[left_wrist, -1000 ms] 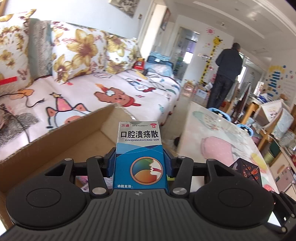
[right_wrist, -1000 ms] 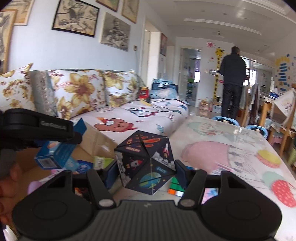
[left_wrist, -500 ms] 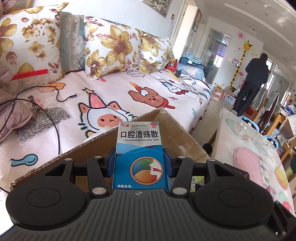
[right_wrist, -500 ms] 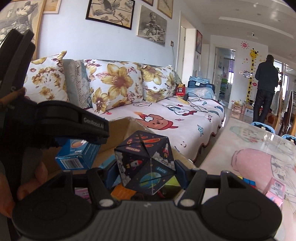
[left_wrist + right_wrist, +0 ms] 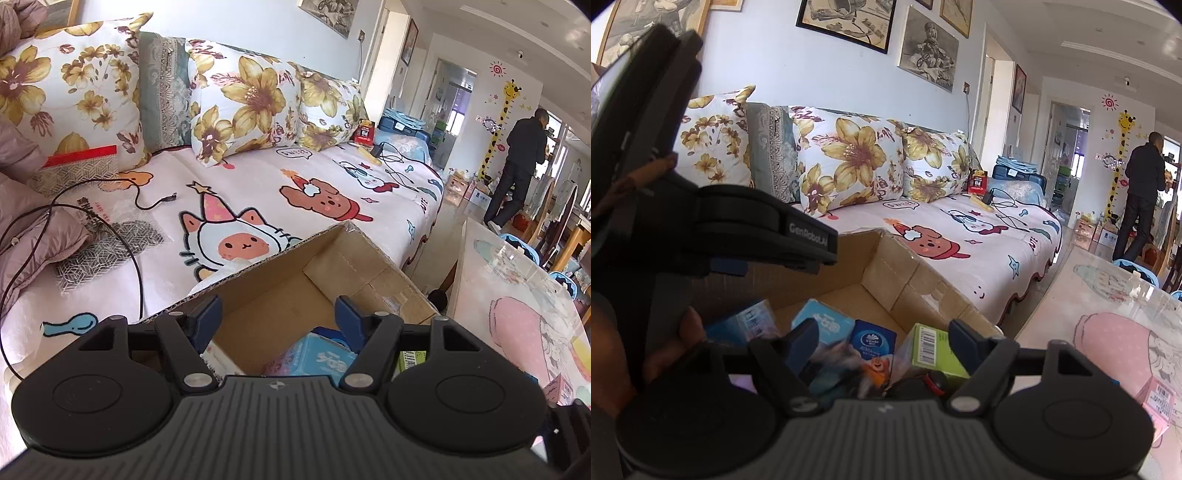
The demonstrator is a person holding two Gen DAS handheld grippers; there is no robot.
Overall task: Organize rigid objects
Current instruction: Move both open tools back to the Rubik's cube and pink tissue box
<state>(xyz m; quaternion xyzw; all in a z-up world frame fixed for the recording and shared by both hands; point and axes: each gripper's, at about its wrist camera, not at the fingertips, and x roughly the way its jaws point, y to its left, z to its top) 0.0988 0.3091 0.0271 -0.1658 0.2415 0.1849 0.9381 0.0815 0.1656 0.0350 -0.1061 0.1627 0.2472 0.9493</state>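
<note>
Cardboard box sat below both my tongs; left tongs and right tongs were opening, nothing gripped, the small cartons lying loose inside the box.

A sofa with a pink cartoon-print cover runs along the far wall, three floral cushions propped against its back. A black cable trails over its left end. Framed pictures hang above. At far right a person in dark clothes stands by a giraffe wall sticker.
</note>
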